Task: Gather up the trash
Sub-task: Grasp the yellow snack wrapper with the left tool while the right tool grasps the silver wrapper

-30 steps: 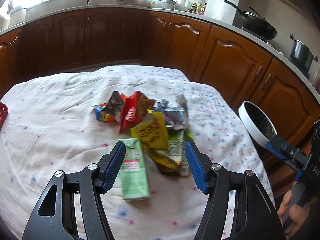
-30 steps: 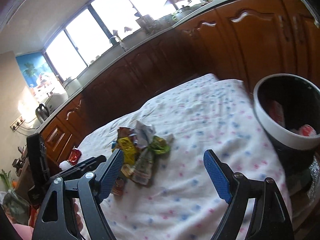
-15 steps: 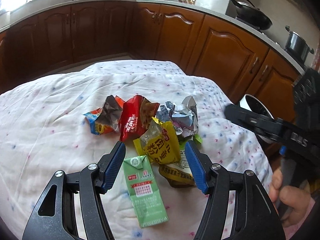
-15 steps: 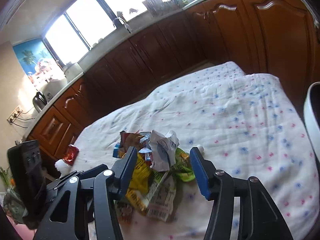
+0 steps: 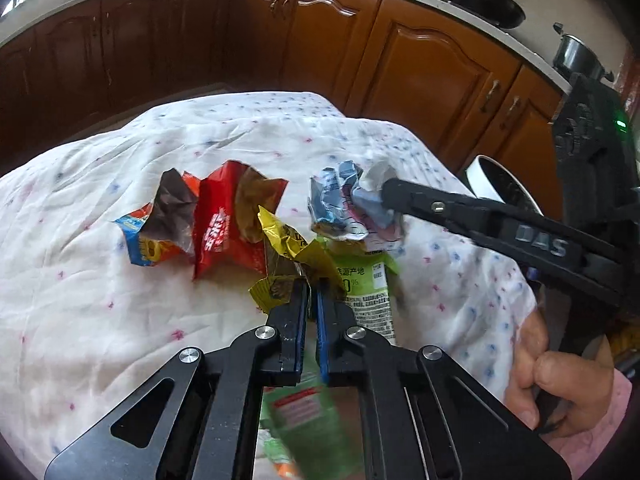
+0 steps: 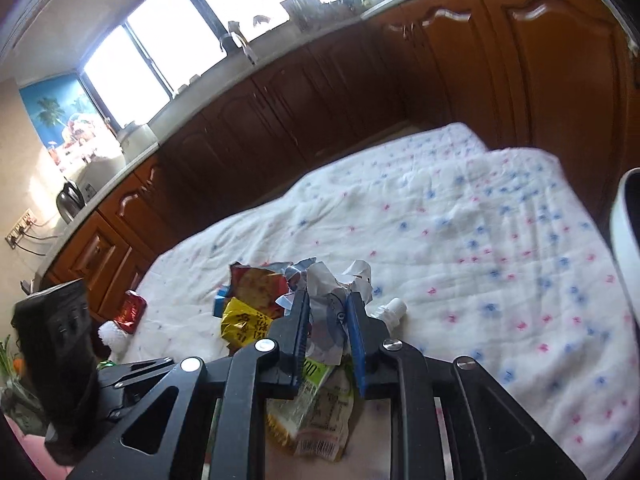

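Crinkled foil and plastic film throughout: light, limp, noisy stock, likely to slip or unfold unless pinched on a bunched fold rather than a flat face.

Left wrist view. Left tool (image 5: 311, 286) clenched on the near corner of the yellow wrapper (image 5: 286, 264), jaws almost fully together, only thin film between them. Red wrapper (image 5: 224, 226) at 11 o'clock of that grip, blue-and-brown wrapper (image 5: 160, 220) beyond it at 10 o'clock, both lying loose on the table (image 5: 80, 300) under its spotted cloth. Green pouch (image 5: 366, 284) flat at 1 o'clock, partly under the yellow piece; judged liable to drag along when the yellow one lifts. Green carton (image 5: 296, 412) blurred beneath the tool frame, stiffer than the films. Right tool seen entering from 3 o'clock, tip buried in the crumpled white-blue wrapper (image 5: 344, 204). White bin (image 5: 482, 178) at 2 o'clock past the table edge.

Right wrist view. Right tool (image 6: 328, 304) grasping the crumpled white-blue wrapper (image 6: 332, 300) through its bulk, a sound hold on a wad. Yellow wrapper (image 6: 244, 322) at 9 o'clock, green pouch (image 6: 320, 396) directly below. Open cloth from 12 to 3 o'clock, unobstructed. Bin rim (image 6: 624, 248) at 3 o'clock, off the table edge; short clear carry judged available.
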`<move>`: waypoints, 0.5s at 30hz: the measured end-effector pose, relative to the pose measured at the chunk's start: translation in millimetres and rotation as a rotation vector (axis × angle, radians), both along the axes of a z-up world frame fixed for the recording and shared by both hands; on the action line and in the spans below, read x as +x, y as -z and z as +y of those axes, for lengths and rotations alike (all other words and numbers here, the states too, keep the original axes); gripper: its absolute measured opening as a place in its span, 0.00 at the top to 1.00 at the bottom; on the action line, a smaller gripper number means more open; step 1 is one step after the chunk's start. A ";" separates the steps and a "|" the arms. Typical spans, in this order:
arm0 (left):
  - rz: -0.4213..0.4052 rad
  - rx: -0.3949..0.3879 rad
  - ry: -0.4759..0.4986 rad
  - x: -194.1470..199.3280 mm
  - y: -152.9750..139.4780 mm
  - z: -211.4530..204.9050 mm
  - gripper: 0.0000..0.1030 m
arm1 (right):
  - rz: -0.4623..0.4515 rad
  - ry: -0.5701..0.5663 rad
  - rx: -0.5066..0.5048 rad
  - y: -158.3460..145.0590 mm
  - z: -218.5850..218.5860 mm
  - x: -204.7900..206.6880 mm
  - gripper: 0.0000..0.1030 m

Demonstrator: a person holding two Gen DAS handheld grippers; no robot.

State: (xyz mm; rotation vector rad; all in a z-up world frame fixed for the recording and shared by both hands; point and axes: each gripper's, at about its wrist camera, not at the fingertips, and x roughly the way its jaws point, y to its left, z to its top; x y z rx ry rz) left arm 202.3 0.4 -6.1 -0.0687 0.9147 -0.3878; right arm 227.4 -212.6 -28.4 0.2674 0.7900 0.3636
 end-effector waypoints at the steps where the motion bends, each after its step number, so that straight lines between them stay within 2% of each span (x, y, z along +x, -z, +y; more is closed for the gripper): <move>1: -0.008 -0.003 0.004 -2.3 -2.5 -0.8 0.97 | -0.016 0.009 0.007 -6.3 -6.1 -8.5 0.81; 8: -0.085 -0.048 -0.003 -22.4 -33.4 -10.1 0.97 | -0.071 0.088 0.003 -25.7 -56.5 -53.6 0.81; 15: -0.093 -0.076 0.029 -42.0 -40.3 -61.2 0.97 | -0.066 0.173 0.025 -22.9 -120.9 -87.8 0.81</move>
